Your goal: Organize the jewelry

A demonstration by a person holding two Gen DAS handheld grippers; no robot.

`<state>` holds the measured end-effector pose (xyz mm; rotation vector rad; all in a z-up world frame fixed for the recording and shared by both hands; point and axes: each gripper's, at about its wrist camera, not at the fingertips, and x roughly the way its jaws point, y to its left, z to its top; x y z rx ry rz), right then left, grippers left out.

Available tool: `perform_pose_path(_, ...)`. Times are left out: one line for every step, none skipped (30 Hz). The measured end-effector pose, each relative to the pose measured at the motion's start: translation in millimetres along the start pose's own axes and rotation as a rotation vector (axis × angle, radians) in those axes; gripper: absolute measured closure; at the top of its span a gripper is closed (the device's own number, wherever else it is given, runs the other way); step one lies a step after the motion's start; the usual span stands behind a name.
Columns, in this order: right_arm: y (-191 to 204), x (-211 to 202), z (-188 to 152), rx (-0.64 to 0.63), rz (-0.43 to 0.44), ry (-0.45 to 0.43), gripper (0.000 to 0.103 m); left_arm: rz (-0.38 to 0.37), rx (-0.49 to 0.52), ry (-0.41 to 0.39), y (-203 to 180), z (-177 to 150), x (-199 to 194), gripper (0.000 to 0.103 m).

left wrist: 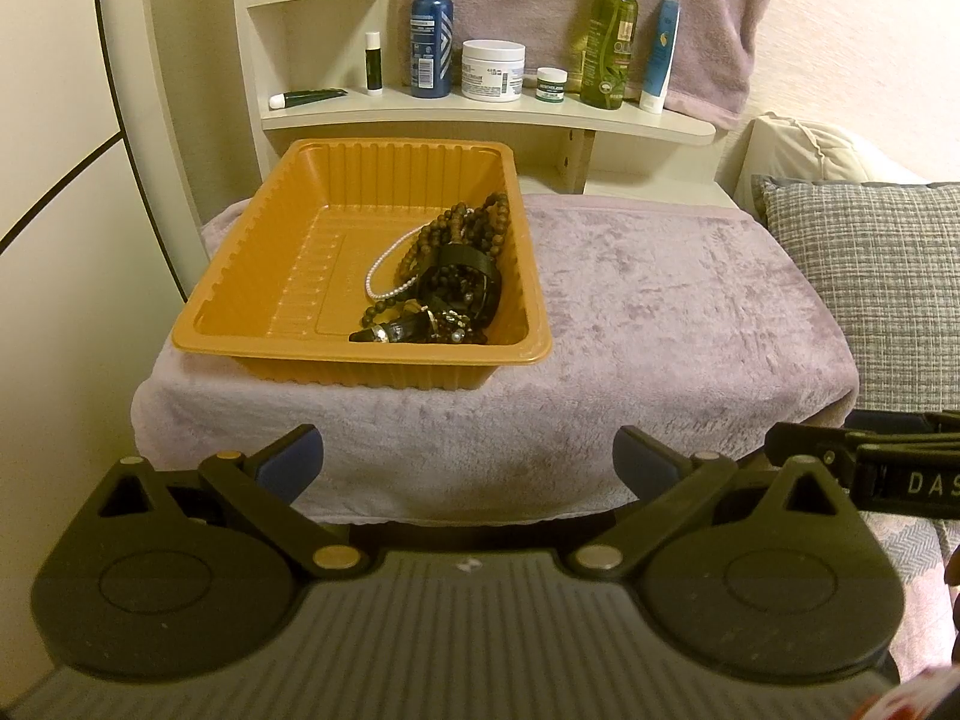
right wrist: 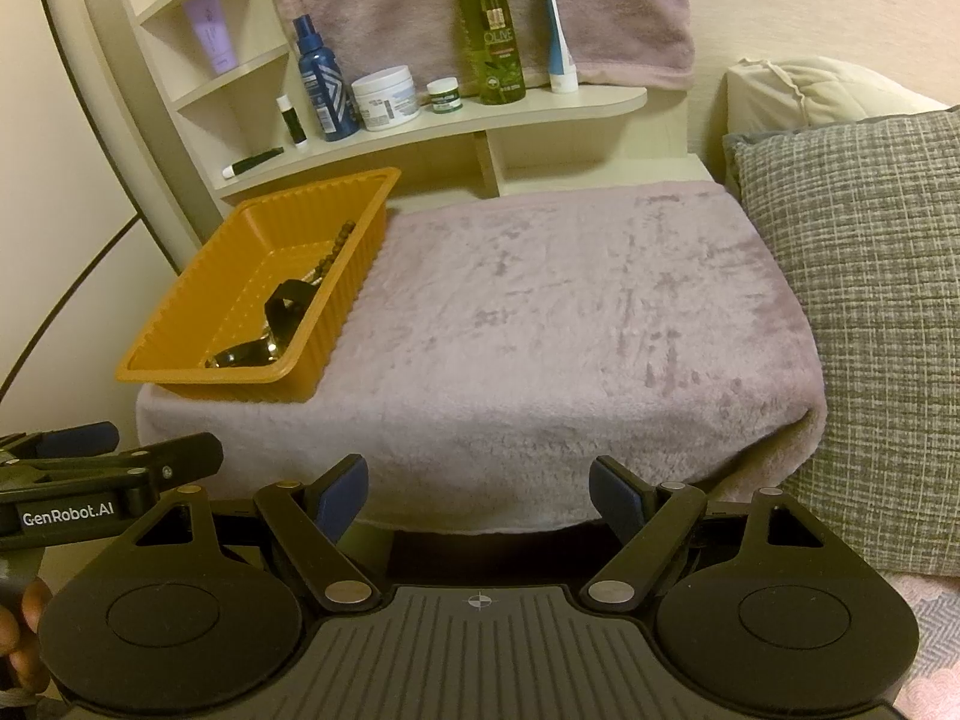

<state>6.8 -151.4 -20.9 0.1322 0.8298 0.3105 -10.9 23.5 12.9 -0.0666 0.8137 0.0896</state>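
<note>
While both grippers hang short of the near edge of the towel-draped surface, nothing is in either one. Left gripper (left wrist: 468,468): fingers spread wide, only air between the blue pads (left wrist: 291,468). Right gripper (right wrist: 477,495): the same, pads (right wrist: 342,501) well apart, nothing touching them.

Lilac plush towel (right wrist: 570,312): its whole right half is bare.

On its left part sits the orange ribbed plastic tray (left wrist: 240,276). The jewelry is all inside, heaped against the tray's right wall: a brown wooden bead strand (left wrist: 474,222), a white pearl strand (left wrist: 390,267) looped across it, and a black strap-like piece (left wrist: 474,276) on top (a watch band, perhaps; cannot tell). Smaller shiny bits lie at the near corner, too small to name.

Beyond, on the shelf (left wrist: 480,117): blue spray bottle (left wrist: 431,36), white cream jar (left wrist: 493,69), green olive-oil spray bottle (left wrist: 609,42).

Risks, as I judge them:
- The strands are interlaced. Pinching one would likely drag the others up, and they could drop off midway.
- The tray looks light and its near end overhangs the towel's rounded edge. A snagged pull could tip or slide it.
- Beads may roll out of a flat-pad pinch.
</note>
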Motion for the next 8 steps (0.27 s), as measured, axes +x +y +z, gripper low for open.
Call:
perform_pose_path(0.0,0.1,0.1,0.0,0.0,0.0,0.023,-0.001,-0.001,0.001,0.0,0.0,-0.1,0.001)
perform_pose_path(0.1,-0.1,-0.2,0.001,0.0,0.0,0.023,-0.001,-0.001,-0.003,0.1,-0.1,-0.4,0.001)
perform_pose_path(0.1,0.0,-0.1,0.001,0.0,0.0,0.023,-0.003,-0.002,-0.008,-0.6,0.1,-1.3,0.001)
perform_pose_path(0.2,0.0,0.0,0.0,0.0,-0.001,0.022,-0.003,-0.004,-0.015,-1.2,0.5,-2.5,0.001)
perform_pose_path(0.2,0.1,0.2,-0.001,0.0,-0.002,0.023,-0.002,-0.005,-0.021,-1.8,1.1,-3.5,0.001)
perform_pose_path(0.3,-0.3,0.9,0.0,0.0,-0.002,0.023,-0.003,-0.005,-0.024,-2.1,1.8,-3.8,0.001)
perform_pose_path(0.5,-0.5,1.9,0.0,0.0,-0.002,0.023,-0.008,-0.007,-0.023,-2.0,2.4,-3.6,0.001)
perform_pose_path(0.6,-0.7,1.5,0.0,-0.001,-0.002,0.023,-0.01,-0.008,-0.022,-1.9,2.6,-3.1,0.001)
